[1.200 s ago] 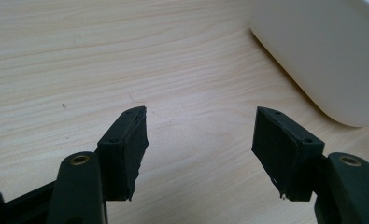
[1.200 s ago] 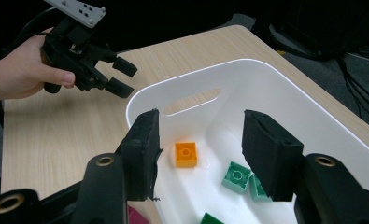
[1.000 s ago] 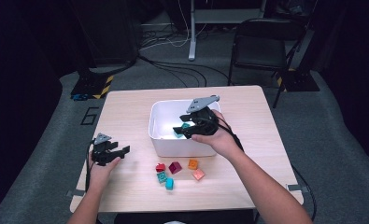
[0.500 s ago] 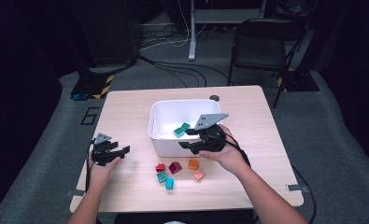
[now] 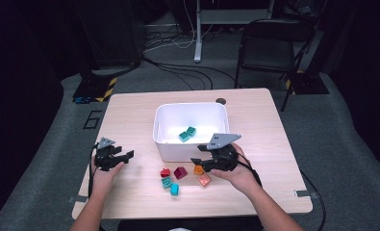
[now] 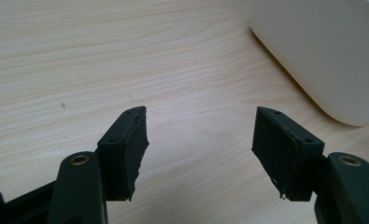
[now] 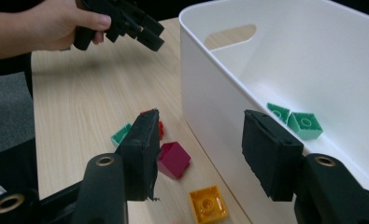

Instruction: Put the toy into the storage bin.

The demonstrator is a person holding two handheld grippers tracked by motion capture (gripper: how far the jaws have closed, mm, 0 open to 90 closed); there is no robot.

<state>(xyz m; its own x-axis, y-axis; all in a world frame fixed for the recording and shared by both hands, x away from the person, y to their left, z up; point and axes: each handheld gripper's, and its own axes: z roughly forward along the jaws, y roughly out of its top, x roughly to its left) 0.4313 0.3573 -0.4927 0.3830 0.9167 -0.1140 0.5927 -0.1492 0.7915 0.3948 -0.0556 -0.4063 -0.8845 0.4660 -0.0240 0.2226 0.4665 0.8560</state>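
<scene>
A white bin (image 5: 164, 144) stands mid-table with two teal bricks (image 5: 187, 133) in it. Just in front of it lie loose bricks: red (image 5: 165, 172), maroon (image 5: 180, 172), orange (image 5: 198, 169), salmon (image 5: 204, 180), green (image 5: 167, 182) and cyan (image 5: 174, 190). My right gripper (image 5: 198, 162) hangs open and empty at the bin's near wall, over the orange brick (image 7: 209, 204). In the right gripper view the maroon brick (image 7: 173, 159) lies beyond the jaws. My left gripper (image 5: 127, 156) rests open at the table's left, with bare wood between its jaws (image 6: 201, 140).
The bin's (image 6: 322, 56) rounded corner lies to the right of the left gripper. The other hand with the left gripper (image 7: 126, 21) shows far off in the right gripper view. A black chair (image 5: 269, 48) and floor cables lie beyond the table.
My right gripper has come back from over the bin and sunk to the near side, above the loose bricks. The left gripper has stayed put.
</scene>
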